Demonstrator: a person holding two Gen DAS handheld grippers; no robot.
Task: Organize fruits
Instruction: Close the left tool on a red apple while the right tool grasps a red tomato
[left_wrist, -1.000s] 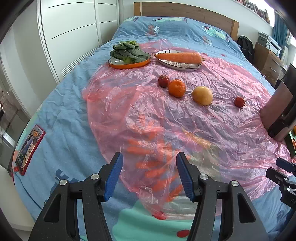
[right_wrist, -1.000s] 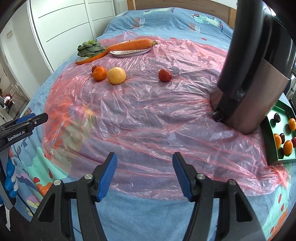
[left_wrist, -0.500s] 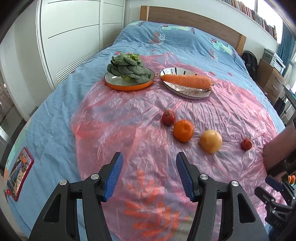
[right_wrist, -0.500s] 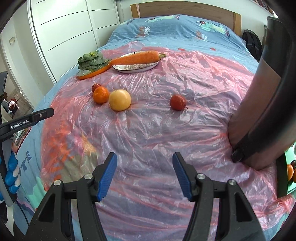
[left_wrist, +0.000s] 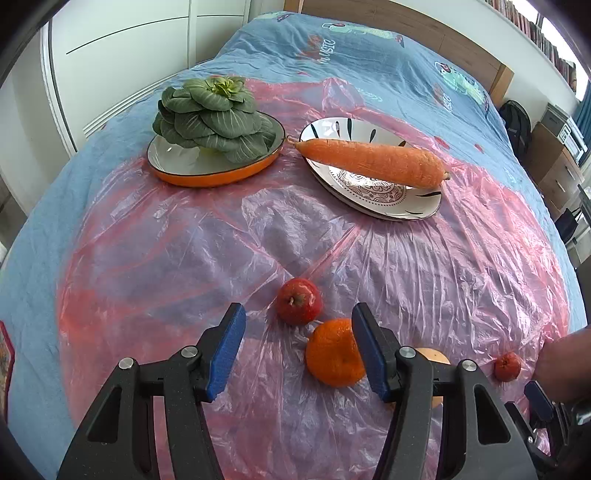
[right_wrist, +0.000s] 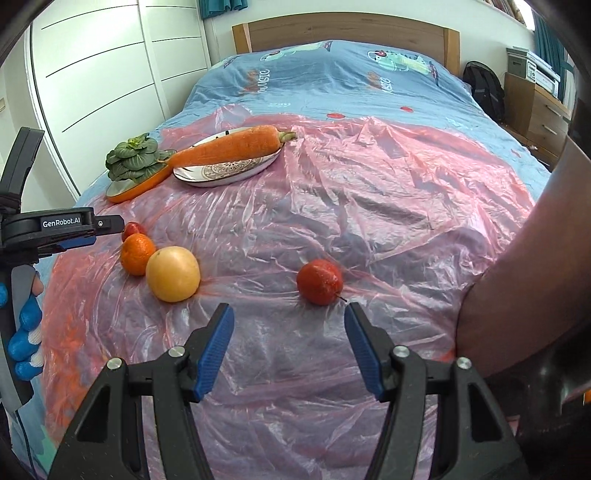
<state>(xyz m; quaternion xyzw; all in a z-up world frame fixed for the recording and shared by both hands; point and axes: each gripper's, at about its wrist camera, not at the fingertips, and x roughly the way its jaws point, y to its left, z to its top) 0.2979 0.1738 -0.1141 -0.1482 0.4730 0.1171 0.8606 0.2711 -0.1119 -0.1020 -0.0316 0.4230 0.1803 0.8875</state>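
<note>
A bed (right_wrist: 332, 74) fills both views under a pink plastic sheet (right_wrist: 369, 206). Upper left sit a carrot (left_wrist: 373, 162) on a patterned plate (left_wrist: 384, 199) and greens (left_wrist: 210, 114) on an orange dish (left_wrist: 207, 173). Lower centre lie a yellow fruit (right_wrist: 173, 274), an orange (left_wrist: 334, 352), an apple (left_wrist: 298, 301) and a small red fruit (right_wrist: 320, 281). The left tool (left_wrist: 298, 350) and right tool (right_wrist: 289, 347) hover tilted downward, both parted and empty.

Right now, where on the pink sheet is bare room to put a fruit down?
Bare plastic sheet lies right of the carrot plate, beyond the lone red fruit. Crowded: the left, where red apple, orange and yellow fruit cluster.
</note>
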